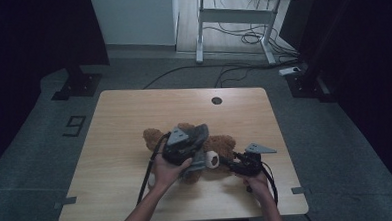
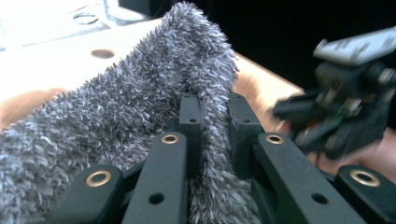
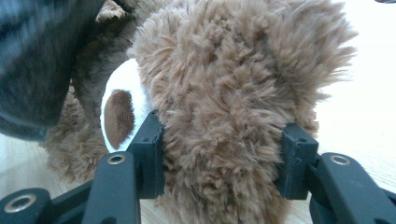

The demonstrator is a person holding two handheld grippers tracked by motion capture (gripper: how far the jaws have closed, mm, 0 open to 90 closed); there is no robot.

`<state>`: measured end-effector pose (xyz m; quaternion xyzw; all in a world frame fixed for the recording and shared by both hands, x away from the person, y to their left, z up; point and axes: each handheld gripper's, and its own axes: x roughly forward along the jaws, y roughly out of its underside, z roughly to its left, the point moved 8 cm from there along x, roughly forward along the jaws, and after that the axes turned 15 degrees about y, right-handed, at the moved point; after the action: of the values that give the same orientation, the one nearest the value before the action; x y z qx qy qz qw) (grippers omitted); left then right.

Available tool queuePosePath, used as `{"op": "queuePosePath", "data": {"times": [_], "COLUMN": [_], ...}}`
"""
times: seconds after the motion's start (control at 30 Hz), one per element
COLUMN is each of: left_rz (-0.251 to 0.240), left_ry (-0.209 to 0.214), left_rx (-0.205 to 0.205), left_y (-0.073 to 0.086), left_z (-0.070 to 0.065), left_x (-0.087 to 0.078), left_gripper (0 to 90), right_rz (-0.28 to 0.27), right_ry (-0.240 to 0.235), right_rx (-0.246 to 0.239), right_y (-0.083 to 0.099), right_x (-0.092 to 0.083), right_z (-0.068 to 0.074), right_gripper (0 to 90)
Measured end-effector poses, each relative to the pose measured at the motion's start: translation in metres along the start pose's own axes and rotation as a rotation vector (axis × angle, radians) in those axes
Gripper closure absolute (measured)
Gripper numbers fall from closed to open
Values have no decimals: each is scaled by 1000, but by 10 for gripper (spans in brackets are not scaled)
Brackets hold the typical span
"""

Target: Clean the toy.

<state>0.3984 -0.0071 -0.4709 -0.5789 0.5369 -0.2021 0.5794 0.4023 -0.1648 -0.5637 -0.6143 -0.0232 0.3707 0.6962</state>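
Step in hand: dressing or undressing the brown teddy bear [image 1: 220, 145] in a grey fuzzy garment [image 1: 197, 135] — which of the two I cannot tell; the bear lies near the middle of the counter [image 1: 119, 124], the grey cloth draped over its body.
Left gripper [image 1: 181, 147]: jaws drawn narrow, pinching a fold of the grey garment [image 2: 140, 107] between them, lifted a little off the bear.
Right gripper [image 1: 236, 161]: jaws set at middling width on either side of a brown furry limb [image 3: 224, 107], their pads pressed into the pile — holding the bear steady.
Next move, as I judge: the right hand must keep the bear anchored while the left draws the cloth along the body; a slack anchor would drag the whole toy.
Right gripper view adds: a white foot pad with a brown patch [image 3: 119, 116], just beside the near jaw.
Left gripper view adds: the fold standing upright between the jaws, and the other gripper blurred beyond.
High view adds: both forearms, and where bear and cloth lie on the counter.
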Motion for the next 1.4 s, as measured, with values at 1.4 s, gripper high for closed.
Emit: {"op": "queuePosePath", "data": {"times": [1.4], "left_rz": [101], "left_ry": [-120], "left_rx": [-26], "left_y": [44], "left_z": [41], "left_x": [-21], "left_gripper": [792], "right_rz": [10], "right_ry": [2], "right_rx": [-5], "right_y": [4], "right_x": [-1], "right_z": [-3], "right_gripper": [497]}}
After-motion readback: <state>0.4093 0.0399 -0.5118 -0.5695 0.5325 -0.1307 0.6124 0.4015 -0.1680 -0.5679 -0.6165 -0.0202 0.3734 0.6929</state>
